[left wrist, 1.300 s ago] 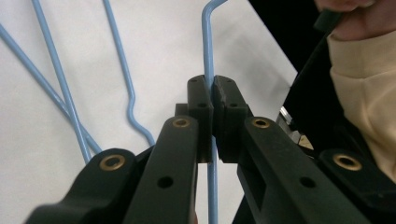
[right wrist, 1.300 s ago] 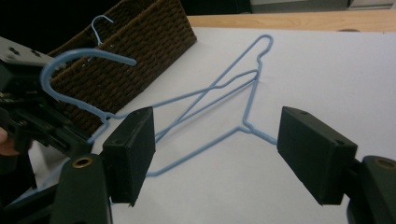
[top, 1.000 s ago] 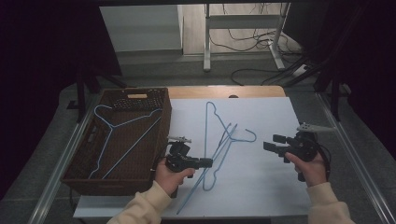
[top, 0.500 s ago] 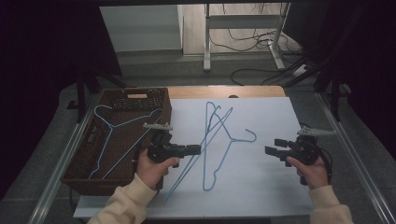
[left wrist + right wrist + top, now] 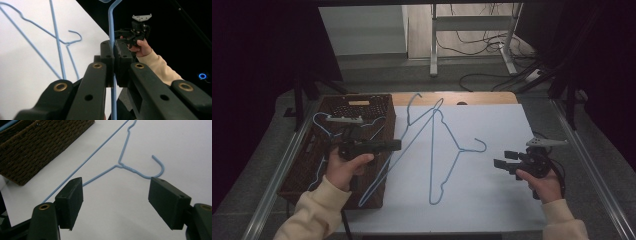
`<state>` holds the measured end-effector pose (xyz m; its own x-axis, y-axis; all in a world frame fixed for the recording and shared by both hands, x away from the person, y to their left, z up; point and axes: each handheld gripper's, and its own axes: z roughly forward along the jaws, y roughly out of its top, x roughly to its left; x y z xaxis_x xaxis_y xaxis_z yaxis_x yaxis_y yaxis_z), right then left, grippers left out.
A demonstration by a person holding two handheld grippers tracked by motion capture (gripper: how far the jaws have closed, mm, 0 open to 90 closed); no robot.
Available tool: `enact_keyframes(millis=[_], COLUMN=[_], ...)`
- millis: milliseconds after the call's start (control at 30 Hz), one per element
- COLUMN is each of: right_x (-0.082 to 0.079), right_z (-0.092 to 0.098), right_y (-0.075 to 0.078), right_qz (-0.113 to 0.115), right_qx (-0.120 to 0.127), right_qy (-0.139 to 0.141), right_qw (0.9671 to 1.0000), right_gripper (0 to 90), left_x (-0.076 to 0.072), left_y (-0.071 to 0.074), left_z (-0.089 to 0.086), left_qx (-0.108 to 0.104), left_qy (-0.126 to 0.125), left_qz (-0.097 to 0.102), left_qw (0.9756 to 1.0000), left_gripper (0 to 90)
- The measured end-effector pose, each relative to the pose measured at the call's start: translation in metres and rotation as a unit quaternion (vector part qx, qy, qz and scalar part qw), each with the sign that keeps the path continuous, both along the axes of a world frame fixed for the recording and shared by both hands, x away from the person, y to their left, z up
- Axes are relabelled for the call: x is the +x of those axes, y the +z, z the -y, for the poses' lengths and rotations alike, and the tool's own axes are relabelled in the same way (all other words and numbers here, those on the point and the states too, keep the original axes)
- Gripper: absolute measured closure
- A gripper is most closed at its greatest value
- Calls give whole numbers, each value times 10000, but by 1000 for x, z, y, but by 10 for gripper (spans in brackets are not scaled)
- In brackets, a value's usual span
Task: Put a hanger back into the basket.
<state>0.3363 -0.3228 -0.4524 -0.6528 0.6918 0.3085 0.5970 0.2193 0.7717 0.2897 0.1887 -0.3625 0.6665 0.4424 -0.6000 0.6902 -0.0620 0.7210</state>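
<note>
Clamped hanger [image 5: 111,30] wire cut off at top edge

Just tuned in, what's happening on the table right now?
A person is working with wire hangers beside a wicker basket. The left gripper is shut on a blue hanger, which slants from the basket's edge out over the white sheet. A second blue hanger lies flat on the sheet. The right gripper is open, held above the sheet near that hanger's hook, holding nothing. Another hanger is in the basket.

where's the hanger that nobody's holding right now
In the high view it lies flat on the white sheet, mid-table: the loose blue hanger, hook toward the open right tool, beside the hanger that the left tool grips.
</note>
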Motion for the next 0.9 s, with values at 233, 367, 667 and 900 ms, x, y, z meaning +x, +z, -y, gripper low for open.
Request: enact_keyframes(millis=[233, 367, 667, 900], right_x=[0, 0, 0, 0], right_z=[-2, -3, -6, -7], right_y=[-1, -2, -4, -5], right_qz=[-16, -8, -35, -33], right_qx=[-64, -129, -186, -245], right_qy=[29, 41, 46, 63], right_qw=[10000, 9999, 9998, 9997], right_gripper=[281, 281, 280, 280], left_x=[0, 0, 5, 14], left_y=[5, 5, 2, -8], left_z=[-31, -50, -90, -115], left_qx=[-17, -69, -181, -187], left_qy=[111, 199, 538, 669], left_qz=[56, 63, 6, -173], left_qw=[9999, 9998, 9984, 9974], left_gripper=[868, 868, 869, 869])
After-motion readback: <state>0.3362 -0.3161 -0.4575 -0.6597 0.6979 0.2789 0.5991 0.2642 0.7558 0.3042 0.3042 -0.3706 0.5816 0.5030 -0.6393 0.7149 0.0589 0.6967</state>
